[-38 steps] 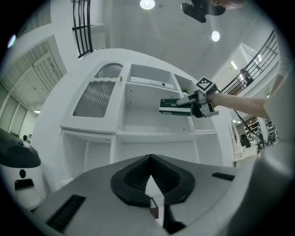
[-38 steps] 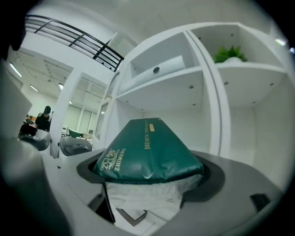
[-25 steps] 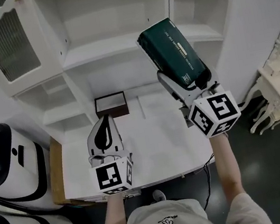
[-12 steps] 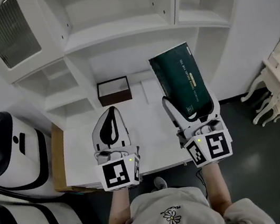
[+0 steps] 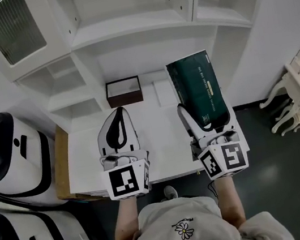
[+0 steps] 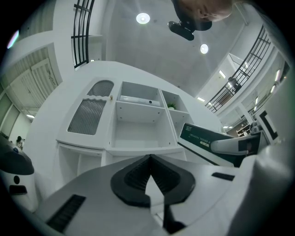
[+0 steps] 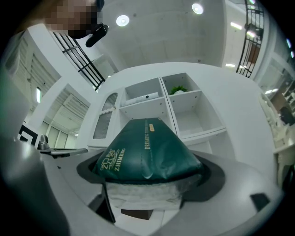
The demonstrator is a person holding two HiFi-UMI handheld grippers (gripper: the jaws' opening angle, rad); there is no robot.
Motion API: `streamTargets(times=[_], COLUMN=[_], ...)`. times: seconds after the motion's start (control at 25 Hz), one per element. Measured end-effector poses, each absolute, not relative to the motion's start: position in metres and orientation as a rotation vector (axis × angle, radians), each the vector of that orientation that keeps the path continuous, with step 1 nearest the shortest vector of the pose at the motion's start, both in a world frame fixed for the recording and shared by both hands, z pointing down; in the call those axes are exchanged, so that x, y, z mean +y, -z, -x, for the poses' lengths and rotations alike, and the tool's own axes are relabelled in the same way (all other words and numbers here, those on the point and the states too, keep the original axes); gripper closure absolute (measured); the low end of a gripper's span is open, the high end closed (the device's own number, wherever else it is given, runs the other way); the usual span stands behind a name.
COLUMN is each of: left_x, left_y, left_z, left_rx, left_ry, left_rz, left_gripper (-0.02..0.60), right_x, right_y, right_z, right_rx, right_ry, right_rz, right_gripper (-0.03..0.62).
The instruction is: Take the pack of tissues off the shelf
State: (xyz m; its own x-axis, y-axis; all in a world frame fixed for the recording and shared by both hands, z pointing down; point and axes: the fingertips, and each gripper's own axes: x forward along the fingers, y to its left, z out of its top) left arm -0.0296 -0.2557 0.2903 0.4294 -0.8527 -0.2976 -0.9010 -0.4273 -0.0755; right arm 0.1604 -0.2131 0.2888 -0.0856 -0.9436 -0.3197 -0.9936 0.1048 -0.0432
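My right tongs [image 5: 206, 118] clamped on the dark green plastic pack of tissues [image 5: 197, 88], now lowered from the white shelf [image 5: 134, 31] to over the white surface [image 5: 159, 140] (removal essentially done); left tongs [image 6: 148, 161] together, empty.

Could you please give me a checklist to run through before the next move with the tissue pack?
1. Pack clamped by the right gripper: ok, the jaws are on its near end.
2. Pack off the shelf: ok, it is out in front, above the table.
3. Left gripper out of the way: ok, shut, empty, apart from the pack on its left.
4. Bare table to set the pack on: ok, between and ahead of the grippers.
5. Brown box clear of the pack: ok, it stands further back and to the left.
6. Grip firm enough not to slip: cannot tell.
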Motion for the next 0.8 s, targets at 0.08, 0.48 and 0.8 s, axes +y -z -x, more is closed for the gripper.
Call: streamTargets(times=[0.08, 0.48, 0.8], left_x=[-0.255, -0.257, -0.261], left_y=[-0.286, -0.28, -0.282], left_z=[0.03, 0.031, 0.031], left_rx=[1.529, 1.523, 1.53], left_ry=[-0.329, -0.336, -0.308], left_rz=[2.451, 2.43, 2.435], left_gripper=[0.581, 0.581, 0.581], right_x=[-0.212, -0.212, -0.216], right_y=[-0.287, -0.277, -0.275], right_z=[-0.16, -0.157, -0.154], right_rx=[2.119, 2.126, 2.132], right_ry=[-0.281, -0.349, -0.378], right_rz=[1.918, 1.915, 1.93], right_gripper=[0.117, 0.117, 0.117])
